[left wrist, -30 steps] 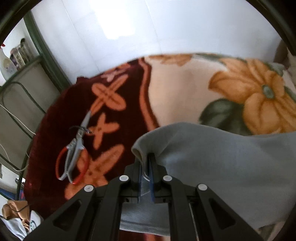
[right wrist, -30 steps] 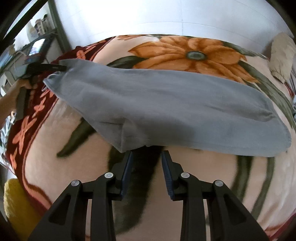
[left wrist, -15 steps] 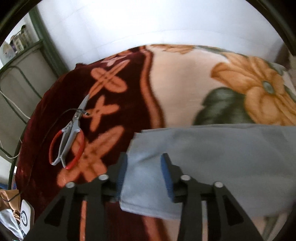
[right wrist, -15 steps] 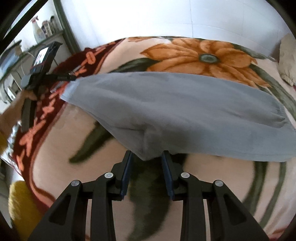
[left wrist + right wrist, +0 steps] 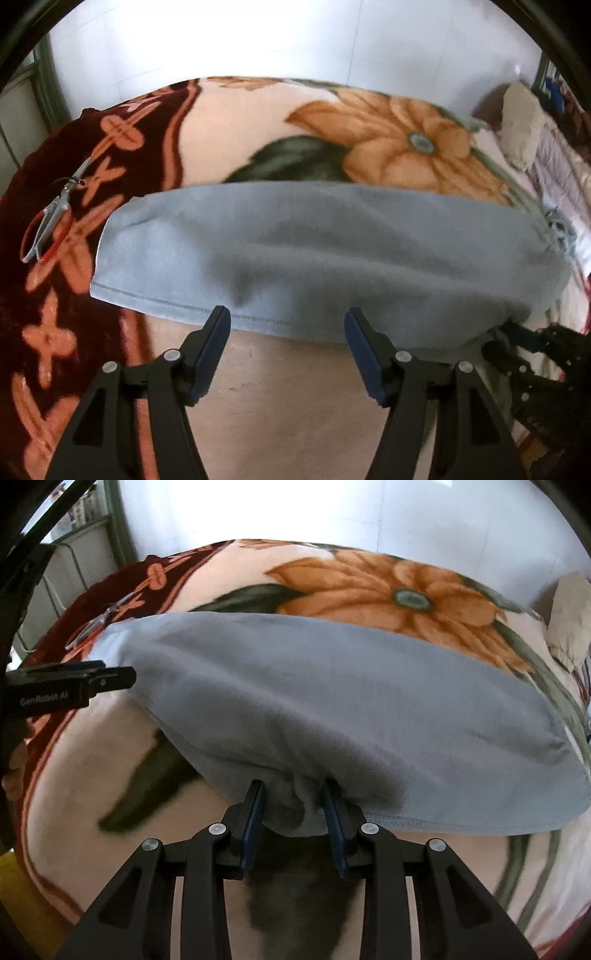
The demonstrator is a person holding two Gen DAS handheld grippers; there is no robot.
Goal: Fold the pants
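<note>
The grey pants (image 5: pixel 314 254) lie folded lengthwise in a long strip across the floral blanket (image 5: pixel 229 140); they also show in the right wrist view (image 5: pixel 332 701). My left gripper (image 5: pixel 288 321) is wide open and empty, just in front of the stitched hem edge. My right gripper (image 5: pixel 293 794) is open, with a bunched fold of the grey cloth between its fingers. The left gripper also shows in the right wrist view (image 5: pixel 107 677), beside the cloth's left end.
Red-handled scissors (image 5: pixel 48 229) lie on the dark red border of the blanket, left of the pants. A beige pillow (image 5: pixel 521 122) sits at the far right. A white tiled wall stands behind the bed. A metal rack (image 5: pixel 92 528) stands at the left.
My left gripper let go of the pants' corner, opened wide and pulled back. The cloth dropped flat onto the blanket. My right gripper moved forward until cloth sits between its fingers.
</note>
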